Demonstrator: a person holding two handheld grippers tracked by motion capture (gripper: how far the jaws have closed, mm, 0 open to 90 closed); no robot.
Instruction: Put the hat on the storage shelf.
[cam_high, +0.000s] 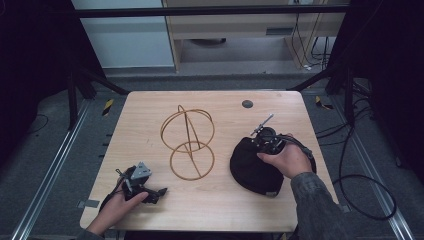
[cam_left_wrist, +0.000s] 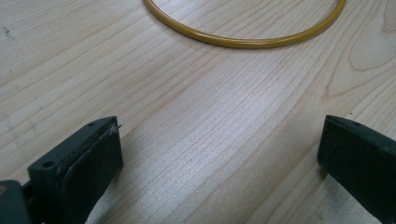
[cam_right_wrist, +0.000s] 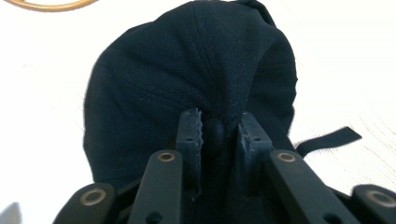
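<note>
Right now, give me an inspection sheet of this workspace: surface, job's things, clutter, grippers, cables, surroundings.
Surface: light wooden table, dark round spot near the far edge.
Job's things: black cap lying on the table, fabric bunched.
Clutter: gold wire stand at the middle.
Grippers: right gripper shut on a fold of the cap; left gripper open, nothing between its jaws.
Cables: black cable looping on the floor, right side.
Surroundings: dark frame, metal rails, grey floor.
</note>
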